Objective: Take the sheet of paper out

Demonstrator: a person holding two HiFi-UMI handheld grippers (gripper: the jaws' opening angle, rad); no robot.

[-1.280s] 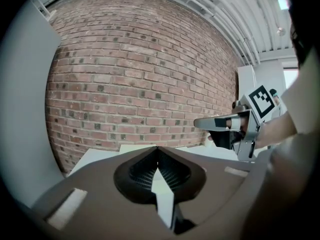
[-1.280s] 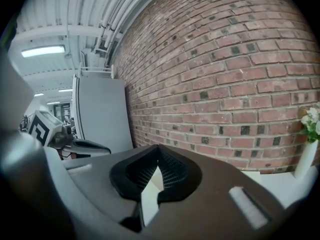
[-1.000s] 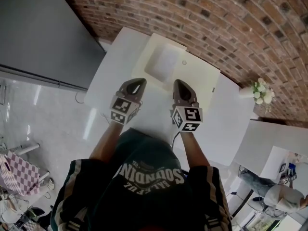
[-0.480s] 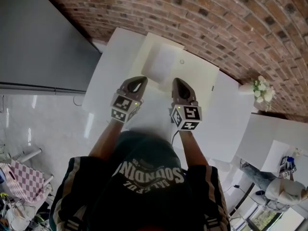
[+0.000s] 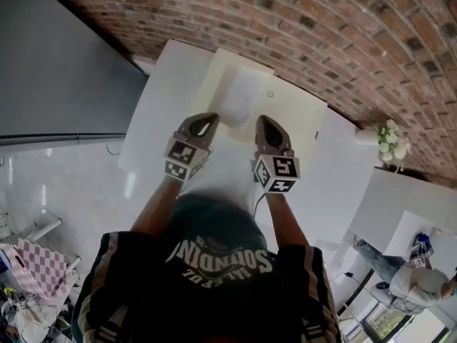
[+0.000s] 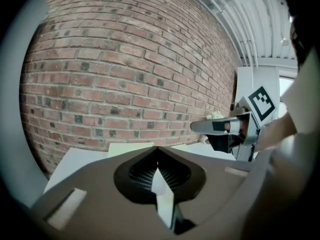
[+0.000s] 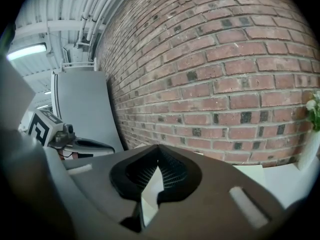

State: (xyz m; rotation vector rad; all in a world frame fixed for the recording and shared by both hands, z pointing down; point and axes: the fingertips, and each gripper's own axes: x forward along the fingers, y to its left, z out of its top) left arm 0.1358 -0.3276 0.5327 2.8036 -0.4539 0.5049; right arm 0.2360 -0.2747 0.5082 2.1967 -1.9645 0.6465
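My left hand-held gripper (image 5: 208, 118) and right hand-held gripper (image 5: 263, 121), both closed and empty, hover side by side over the bench (image 5: 153, 109), aimed at the sheet of paper (image 5: 239, 95) in its cream tray (image 5: 296, 113).

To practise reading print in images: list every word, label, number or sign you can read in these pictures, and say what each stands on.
"SOUNDIN": large letters on the person's shirt, upside down in the head view.
Smaller line next to it on the shirt: too blurred to read.
Left cube and right cube: square black-and-white marker patterns, no words.
Nothing else readable.
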